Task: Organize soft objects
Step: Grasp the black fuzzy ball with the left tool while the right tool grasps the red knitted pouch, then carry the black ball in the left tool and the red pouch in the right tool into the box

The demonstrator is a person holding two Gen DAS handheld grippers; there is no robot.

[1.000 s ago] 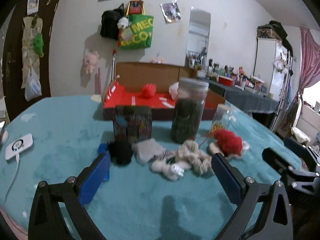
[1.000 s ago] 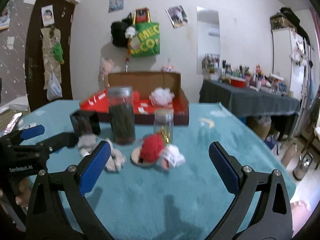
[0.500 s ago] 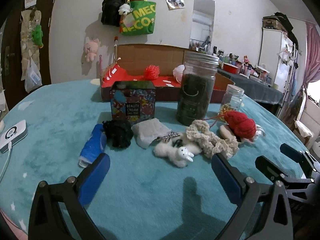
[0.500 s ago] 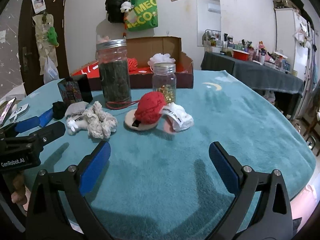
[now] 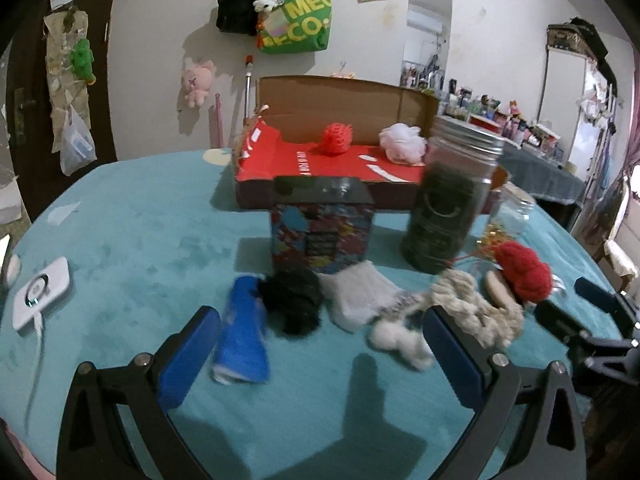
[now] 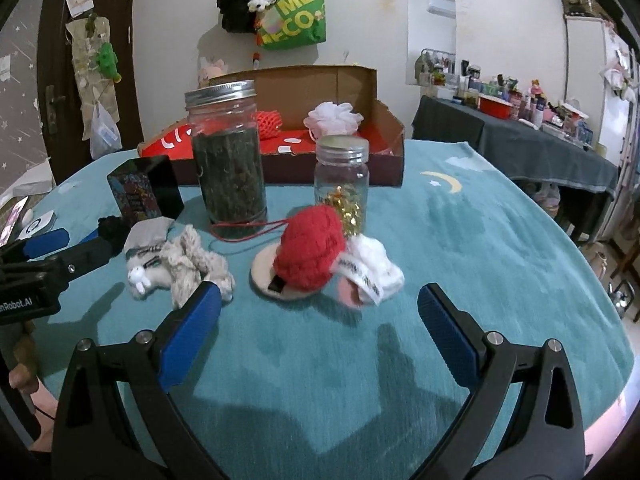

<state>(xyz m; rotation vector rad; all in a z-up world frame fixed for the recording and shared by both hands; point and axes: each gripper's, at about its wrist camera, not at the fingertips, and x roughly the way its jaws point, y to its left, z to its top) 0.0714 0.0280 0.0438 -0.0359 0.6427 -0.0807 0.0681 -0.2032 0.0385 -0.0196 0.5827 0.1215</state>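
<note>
Soft items lie in a row on the teal table: a blue roll (image 5: 242,340), a black scrunchie (image 5: 291,306), a grey sock (image 5: 358,294), a small white plush (image 5: 400,342), a beige knit piece (image 5: 474,312) and a red knit hat (image 5: 524,272). My left gripper (image 5: 320,344) stands open just short of the row, nothing between its fingers. In the right wrist view the red knit hat (image 6: 310,250) and a white labelled cloth (image 6: 374,268) lie ahead of my open right gripper (image 6: 320,320). A cardboard box (image 5: 332,160) behind holds a red pouf (image 5: 337,139) and a white pouf (image 5: 402,143).
A patterned tin (image 5: 322,226), a tall dark jar (image 5: 450,200) and a small glass jar (image 6: 341,184) stand between the row and the box. A white device with a cable (image 5: 40,294) lies at the left. A cluttered side table (image 6: 516,140) stands at the right.
Both grippers have moved in toward the row of soft items, which now look larger and nearer. Both stay open; nothing has been taken hold of.
</note>
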